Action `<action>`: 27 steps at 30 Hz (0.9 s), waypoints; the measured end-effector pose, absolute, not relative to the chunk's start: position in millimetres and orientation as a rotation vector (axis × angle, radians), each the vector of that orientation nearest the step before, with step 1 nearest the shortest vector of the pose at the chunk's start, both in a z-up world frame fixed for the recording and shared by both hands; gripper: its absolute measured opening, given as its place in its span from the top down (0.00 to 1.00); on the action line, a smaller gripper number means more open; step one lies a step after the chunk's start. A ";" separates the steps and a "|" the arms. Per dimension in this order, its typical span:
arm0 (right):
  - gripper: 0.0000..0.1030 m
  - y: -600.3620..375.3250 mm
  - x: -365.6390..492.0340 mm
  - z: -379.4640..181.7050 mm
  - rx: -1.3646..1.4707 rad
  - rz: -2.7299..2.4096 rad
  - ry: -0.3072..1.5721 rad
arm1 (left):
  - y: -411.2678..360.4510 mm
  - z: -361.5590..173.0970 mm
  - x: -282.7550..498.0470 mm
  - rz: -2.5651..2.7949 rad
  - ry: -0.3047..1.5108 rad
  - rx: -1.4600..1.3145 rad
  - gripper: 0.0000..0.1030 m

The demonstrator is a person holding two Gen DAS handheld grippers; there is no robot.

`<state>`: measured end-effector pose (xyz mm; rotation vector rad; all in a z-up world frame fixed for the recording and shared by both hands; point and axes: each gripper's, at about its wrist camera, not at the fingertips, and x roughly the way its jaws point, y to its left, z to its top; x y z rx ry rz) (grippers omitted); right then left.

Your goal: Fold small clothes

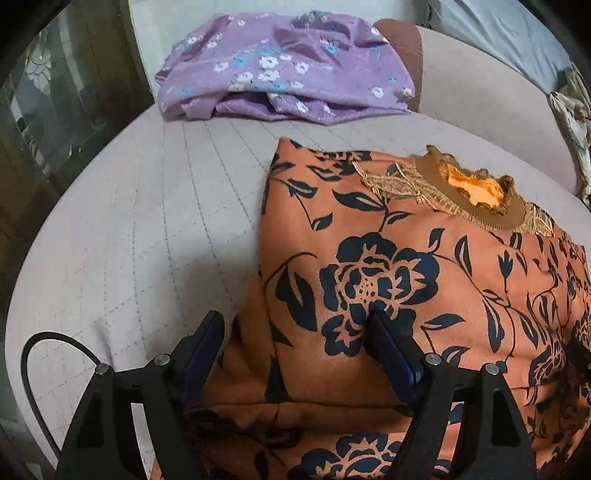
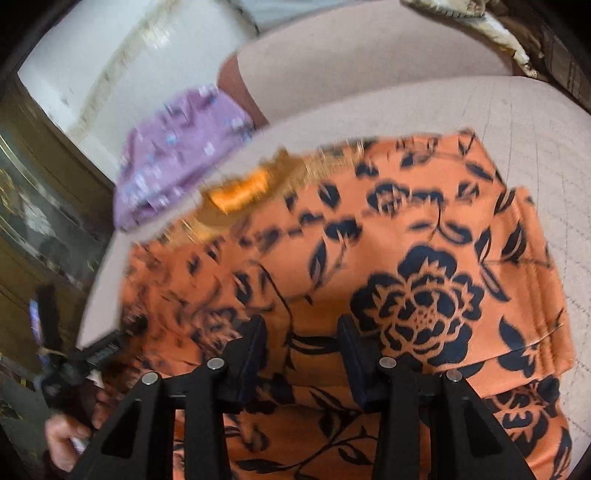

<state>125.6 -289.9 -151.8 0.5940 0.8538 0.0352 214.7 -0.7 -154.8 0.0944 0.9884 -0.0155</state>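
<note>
In my left view a pale pinkish quilted seat [image 1: 147,221] fills the middle and runs out to 9 o'clock, its stitched lines fanning across it. Its smooth padded backrest [image 1: 480,92] curves along at 1 o'clock, with a brown cushion end [image 1: 402,40] showing at 12. A grey-blue cloth [image 1: 509,33] lies behind the backrest at 1 o'clock, and cream patterned fabric [image 1: 576,122] hangs at 3. A dark wooden cabinet with glass panes [image 1: 44,110] stands at 9 to 10 o'clock. In my right view a white wall [image 2: 110,66] sits at 11.
</note>
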 end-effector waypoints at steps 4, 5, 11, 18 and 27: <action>0.58 -287.2 125.4 -145.7 0.572 0.042 0.838 | -5.3 -149.4 208.1 -0.015 0.961 0.142 0.21; 0.58 -288.6 126.9 -145.0 0.573 0.044 0.839 | -5.5 -149.0 207.3 -0.020 0.961 0.141 0.21; 0.59 -310.5 156.1 -151.2 0.525 -0.016 0.884 | -16.5 -153.3 203.7 -0.005 0.946 0.187 0.19; 0.58 -309.7 167.7 -150.5 0.486 -0.042 0.881 | -12.6 -158.2 207.8 0.041 0.935 0.169 0.04; 0.57 -258.7 157.8 -132.3 0.421 0.139 0.856 | -12.9 -158.9 207.9 0.039 0.927 0.175 0.04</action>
